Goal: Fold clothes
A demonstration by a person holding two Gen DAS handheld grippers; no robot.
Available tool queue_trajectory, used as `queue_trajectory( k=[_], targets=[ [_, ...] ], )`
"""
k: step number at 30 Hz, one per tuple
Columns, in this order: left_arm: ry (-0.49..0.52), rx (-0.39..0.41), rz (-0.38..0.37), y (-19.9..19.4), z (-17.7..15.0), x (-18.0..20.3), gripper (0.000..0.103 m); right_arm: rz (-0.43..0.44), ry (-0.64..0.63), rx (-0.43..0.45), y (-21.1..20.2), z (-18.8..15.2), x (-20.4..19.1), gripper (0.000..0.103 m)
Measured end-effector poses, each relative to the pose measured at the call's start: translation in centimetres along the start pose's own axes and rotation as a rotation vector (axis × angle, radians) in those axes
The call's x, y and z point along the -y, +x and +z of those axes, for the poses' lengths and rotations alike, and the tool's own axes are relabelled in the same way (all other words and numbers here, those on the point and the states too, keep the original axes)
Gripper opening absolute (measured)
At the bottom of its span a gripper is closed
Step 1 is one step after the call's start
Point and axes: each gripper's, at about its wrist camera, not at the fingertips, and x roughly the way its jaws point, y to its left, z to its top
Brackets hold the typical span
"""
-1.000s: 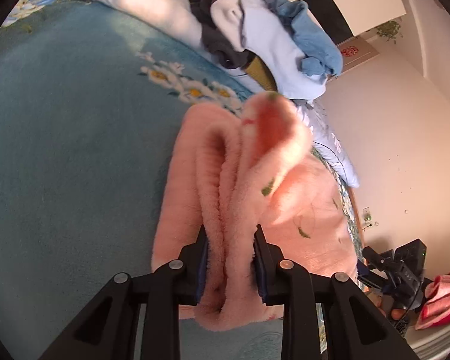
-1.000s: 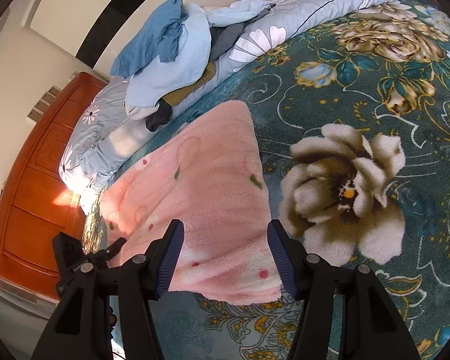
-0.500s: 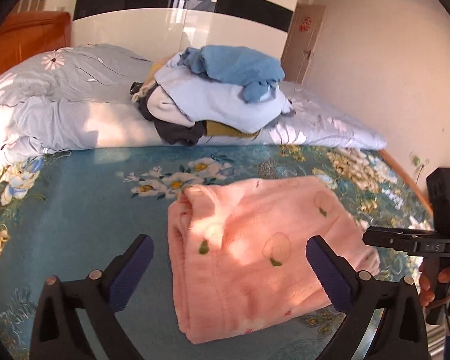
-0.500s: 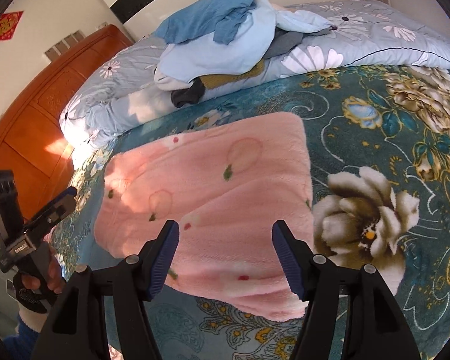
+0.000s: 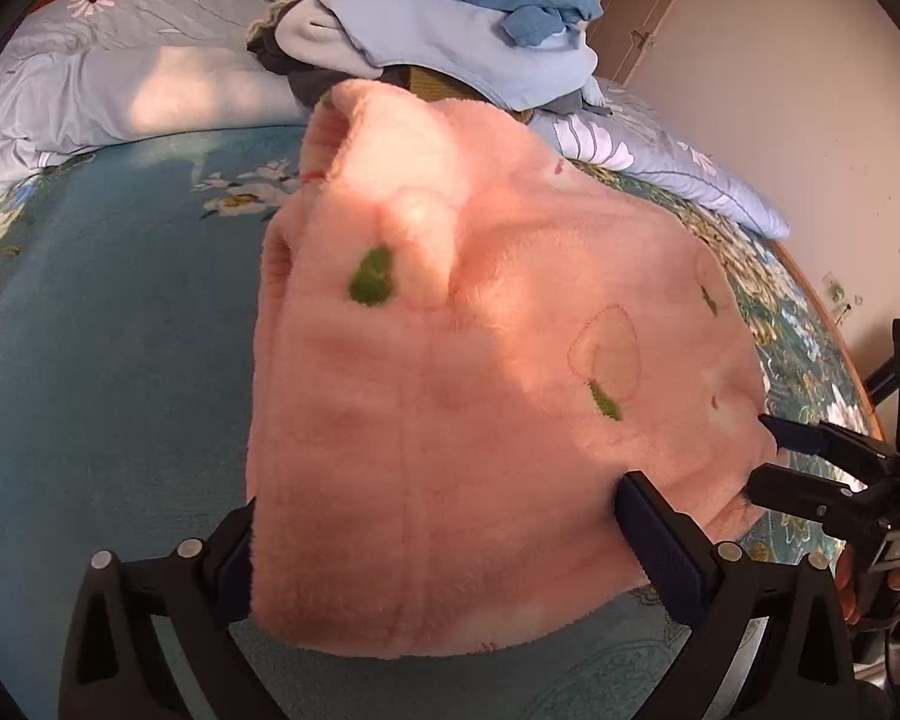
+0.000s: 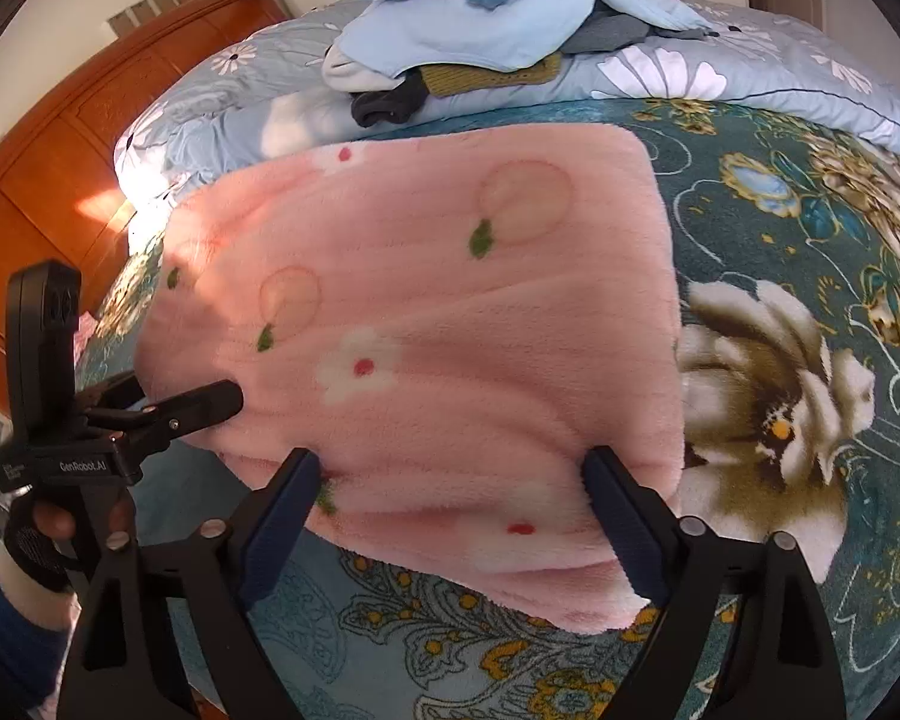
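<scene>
A teal floral bedspread (image 6: 780, 312) covers the bed; at its far side, on a grey-blue flowered quilt (image 6: 660, 69), sits a pile of unfolded clothes (image 6: 480, 18); nearer, a pink fleece garment (image 6: 438, 324), folded into a rough rectangle, lies flat on the bedspread. The left gripper (image 5: 450, 546) has its jaws spread at their widest, straddling the garment's near folded end, pads beside the fleece but not pinching it; the right gripper (image 6: 450, 522) is opening its jaws, the garment's near edge lying between them, unclamped; each gripper shows at the other view's side, close to the fleece edge.
</scene>
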Motion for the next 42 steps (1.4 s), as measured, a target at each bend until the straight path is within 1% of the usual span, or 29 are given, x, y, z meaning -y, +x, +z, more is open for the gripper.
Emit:
queue_trajectory(
  k=[2, 5, 6, 7, 9, 11, 14, 17, 19, 23, 25, 27, 30, 32, 34, 35, 38, 40, 42],
  targets=[
    [0.045, -0.022, 0.027, 0.2, 0.0, 0.7, 0.103, -0.023, -0.026, -0.013, 0.7, -0.1, -0.7, 0.101],
    [0.029, 0.011, 0.004, -1.5, 0.3, 0.6, 0.103, -0.053, -0.039, -0.004, 0.3, 0.3, -1.4, 0.102],
    [0.024, 0.022, -0.003, -2.1, 0.4, 0.6, 0.102, -0.041, -0.029, 0.011, -0.4, 0.5, -1.3, 0.102],
    [0.016, 0.054, -0.026, -3.4, 0.5, 0.5, 0.102, -0.018, -0.013, 0.043, -1.4, 0.8, -1.0, 0.102],
    [0.018, 0.130, -0.040, -6.2, 1.4, 0.3, 0.103, 0.029, 0.019, 0.106, -3.5, 1.5, -0.4, 0.102],
    [0.046, 0.194, -0.032, -8.2, 2.9, 0.8, 0.103, 0.031, 0.053, 0.161, -5.0, 3.2, 0.5, 0.102],
    [0.082, 0.225, -0.072, -8.4, 6.1, 2.0, 0.103, 0.007, 0.082, 0.178, -5.1, 6.6, 1.6, 0.102],
    [0.096, 0.190, -0.079, -5.7, 9.0, 3.0, 0.103, 0.016, 0.070, 0.153, -3.5, 9.4, 1.9, 0.102],
    [0.090, 0.140, -0.078, -3.3, 9.7, 3.0, 0.103, 0.012, 0.061, 0.136, -2.5, 9.9, 1.9, 0.102],
    [0.079, 0.080, -0.013, 0.2, 10.0, 1.7, 0.103, 0.017, 0.019, 0.120, -0.8, 10.4, 1.8, 0.102],
    [0.054, 0.056, 0.004, 1.3, 10.0, 0.8, 0.103, 0.013, 0.011, 0.102, 0.4, 10.7, 1.8, 0.102],
    [0.044, 0.046, 0.006, 2.2, 9.5, 0.4, 0.103, 0.014, 0.021, 0.063, 2.0, 10.9, 2.2, 0.102],
    [0.093, 0.008, 0.043, 3.3, 9.5, 0.7, 0.103, 0.015, 0.036, 0.022, 4.0, 10.6, 2.8, 0.102],
    [0.106, 0.006, 0.046, 3.0, 9.4, 1.0, 0.103, 0.012, 0.035, 0.016, 4.3, 10.4, 2.8, 0.102],
    [0.118, 0.003, 0.050, 2.6, 9.4, 1.2, 0.103, 0.007, 0.024, 0.017, 3.7, 10.6, 2.6, 0.102],
    [0.103, 0.012, 0.026, 1.8, 9.5, 1.0, 0.103, 0.014, 0.022, 0.028, 2.8, 10.7, 2.6, 0.102],
    [0.056, 0.075, -0.083, -1.9, 9.4, 0.2, 0.103, 0.055, 0.014, 0.104, -0.9, 10.4, 2.5, 0.102],
    [0.017, 0.094, -0.108, -3.5, 8.7, -1.1, 0.103, 0.078, 0.028, 0.140, -3.0, 9.4, 3.1, 0.102],
    [-0.054, 0.078, -0.116, -3.7, 7.5, -3.3, 0.103, 0.100, 0.080, 0.138, -3.9, 7.9, 4.6, 0.102]
  ],
)
